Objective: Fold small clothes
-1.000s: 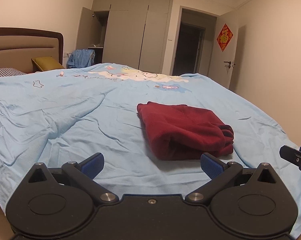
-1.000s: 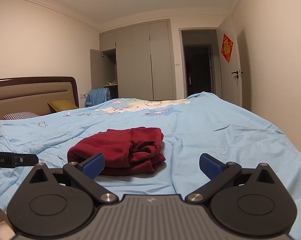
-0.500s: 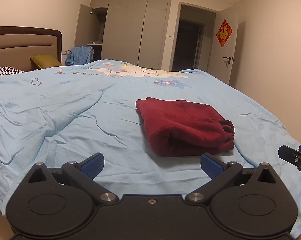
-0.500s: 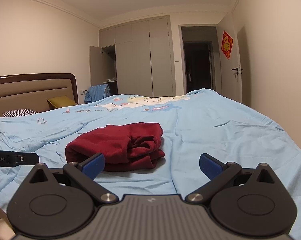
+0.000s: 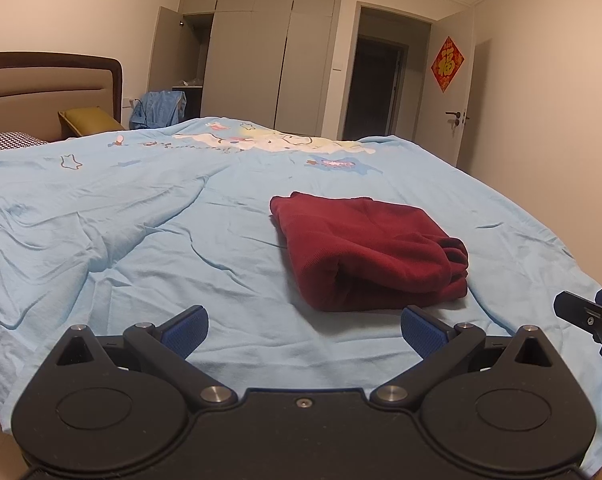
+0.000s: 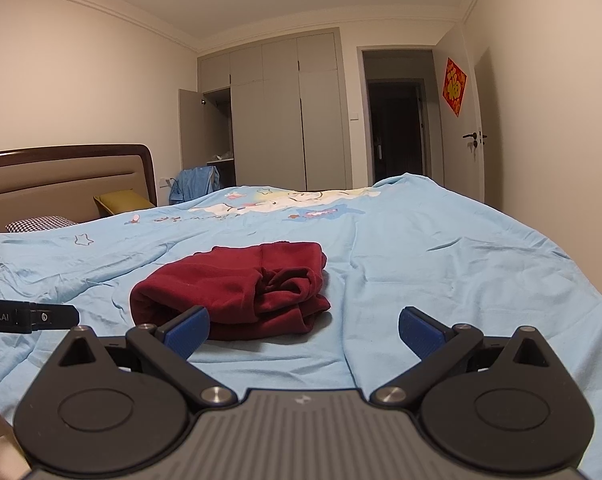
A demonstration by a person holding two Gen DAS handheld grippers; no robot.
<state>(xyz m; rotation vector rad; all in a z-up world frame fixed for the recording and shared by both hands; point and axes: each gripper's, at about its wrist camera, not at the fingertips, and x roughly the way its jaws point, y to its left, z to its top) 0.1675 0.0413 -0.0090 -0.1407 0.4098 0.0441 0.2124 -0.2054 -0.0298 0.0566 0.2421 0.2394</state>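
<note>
Garment: I see a dark red garment (image 5: 367, 252) lying folded into a thick packet on the bed (image 5: 141, 240), at about 1 o'clock from my left gripper and 11 o'clock from my right one.
Look of it: soft, fleecy cloth; the top is fairly flat, one rounded fold faces me, and the end toward 3 o'clock in the left view is a loose bunch of layers and an opening, not squared off.
Left gripper: my left gripper (image 5: 304, 326) has its jaws spread wide and nothing between them; it hangs just short of the near fold, not touching it.
Right gripper: my right gripper (image 6: 304, 326) is likewise wide apart and empty, with its left finger in front of the near corner of the cloth; contact I cannot tell.
Step, as I judge it: the fold looks nearly finished, so what remains is tidying.
Doing it well: I would tuck the bunched end under and press the top flat, taking only the upper layers, low and slow, so the packet does not slide or spring apart.
Around it: wrinkled pale blue sheet; headboard (image 6: 61, 176) at 10 o'clock; wardrobe (image 6: 285, 120) and doorway at 12.
</note>
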